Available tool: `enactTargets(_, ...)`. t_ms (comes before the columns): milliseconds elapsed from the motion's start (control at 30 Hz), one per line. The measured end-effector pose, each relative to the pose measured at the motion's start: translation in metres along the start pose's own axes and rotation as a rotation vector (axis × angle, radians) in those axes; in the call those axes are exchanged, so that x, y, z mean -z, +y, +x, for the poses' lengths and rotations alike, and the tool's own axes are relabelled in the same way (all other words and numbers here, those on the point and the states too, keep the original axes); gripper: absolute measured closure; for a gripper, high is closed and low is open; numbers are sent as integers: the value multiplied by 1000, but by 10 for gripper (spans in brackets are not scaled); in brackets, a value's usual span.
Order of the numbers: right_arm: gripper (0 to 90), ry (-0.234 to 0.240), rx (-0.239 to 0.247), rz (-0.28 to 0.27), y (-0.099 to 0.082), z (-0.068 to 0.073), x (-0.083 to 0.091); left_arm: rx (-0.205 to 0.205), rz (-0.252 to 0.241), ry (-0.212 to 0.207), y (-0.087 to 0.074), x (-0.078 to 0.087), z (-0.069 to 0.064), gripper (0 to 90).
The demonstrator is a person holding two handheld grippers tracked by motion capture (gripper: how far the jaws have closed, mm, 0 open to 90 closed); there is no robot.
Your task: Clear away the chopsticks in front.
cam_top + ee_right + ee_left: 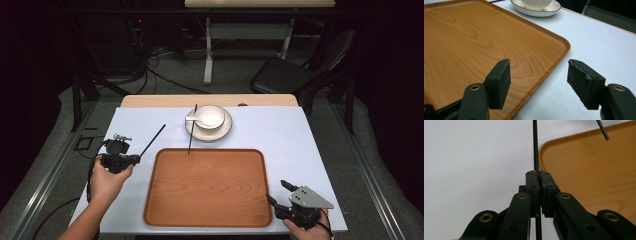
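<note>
— So the left claw (136, 158) is clamped on one chopstick (152, 140), held over the surface left of the tray (207, 187)?
— Yes. Keep it pinched and level, and lay it beside the other chopstick (192, 129) leaning on the bowl (209, 116). The right claw (278, 192) gapes empty.

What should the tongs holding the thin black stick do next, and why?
Probably carry it a little to the right and lay it on the brown wooden tray. The left tongs are shut on one thin black chopstick beside the tray's left edge, while the other black chopstick leans from the white bowl with its tip over the tray's far rim. The right tongs wait open.
</note>
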State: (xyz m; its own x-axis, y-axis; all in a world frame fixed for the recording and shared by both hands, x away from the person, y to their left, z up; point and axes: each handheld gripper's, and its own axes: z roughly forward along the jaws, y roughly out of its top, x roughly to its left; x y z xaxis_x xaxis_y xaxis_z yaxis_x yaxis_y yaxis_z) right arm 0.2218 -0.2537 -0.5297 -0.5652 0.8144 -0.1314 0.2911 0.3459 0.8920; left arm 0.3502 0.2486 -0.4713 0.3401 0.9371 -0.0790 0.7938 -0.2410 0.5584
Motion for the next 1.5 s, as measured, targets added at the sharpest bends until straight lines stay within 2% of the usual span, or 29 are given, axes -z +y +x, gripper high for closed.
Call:
enactTargets(267, 346, -2, -2, 1, 0, 0, -1, -6, -2, -47, -31, 13, -5, 865)
enactTargets(600, 345, -3, -2, 4, -1, 0, -1, -45, 28, -84, -54, 8, -24, 864)
enactTargets(833, 346, -6, -1, 2, 0, 1, -1, -75, 49, -109, -60, 4, -38, 864)
enactTargets(1167, 345, -1, 1, 2, 0, 1, -1, -112, 90, -114, -62, -10, -53, 864)
enactTargets(1500, 345, 2, -1, 2, 0, 1, -1, -105, 152, -134, -60, -28, -64, 862)
